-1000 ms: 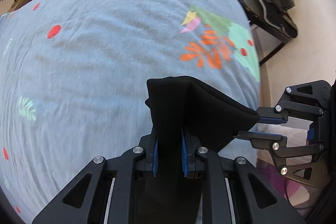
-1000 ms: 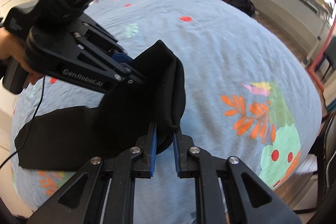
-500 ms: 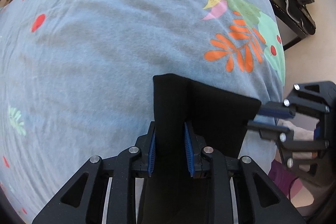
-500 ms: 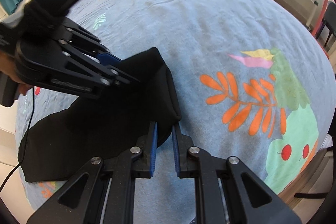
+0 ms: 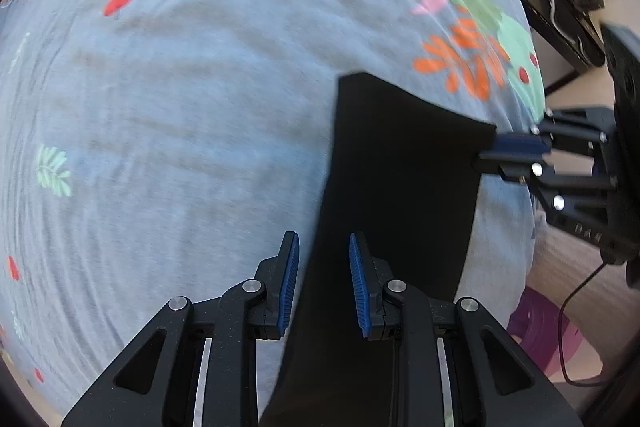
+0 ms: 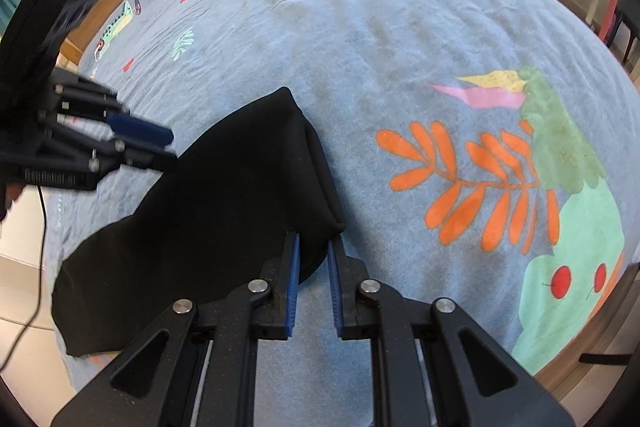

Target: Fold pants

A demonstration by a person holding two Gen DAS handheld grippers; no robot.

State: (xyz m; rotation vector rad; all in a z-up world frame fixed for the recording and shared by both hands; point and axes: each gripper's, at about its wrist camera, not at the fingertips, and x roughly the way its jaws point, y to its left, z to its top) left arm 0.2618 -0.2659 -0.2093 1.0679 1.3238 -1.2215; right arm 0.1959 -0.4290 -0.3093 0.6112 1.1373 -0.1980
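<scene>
Both tongs are working the black pants (image 5: 400, 187) on the bed (image 5: 180, 107): left tongs (image 5: 323, 281) are hanging released over the fabric, right tongs (image 6: 312, 283) are pinching a corner. Person's probably best smoothing the fold flat before releasing.

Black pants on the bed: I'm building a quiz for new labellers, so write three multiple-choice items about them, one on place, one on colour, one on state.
1. Where do the pants lie?
A) on the floor
B) on a blue printed bedsheet
C) on a chair

2. What colour are the pads of the right gripper?
A) blue
B) red
C) white

3. How do the right gripper's jaws stand?
A) wide open over bare sheet
B) out of sight
C) shut on a folded corner of the pants

Key: 1 B, the sheet surrounds the fabric; 2 A, both pads show blue; 3 C, fabric is pinched between them.
</scene>
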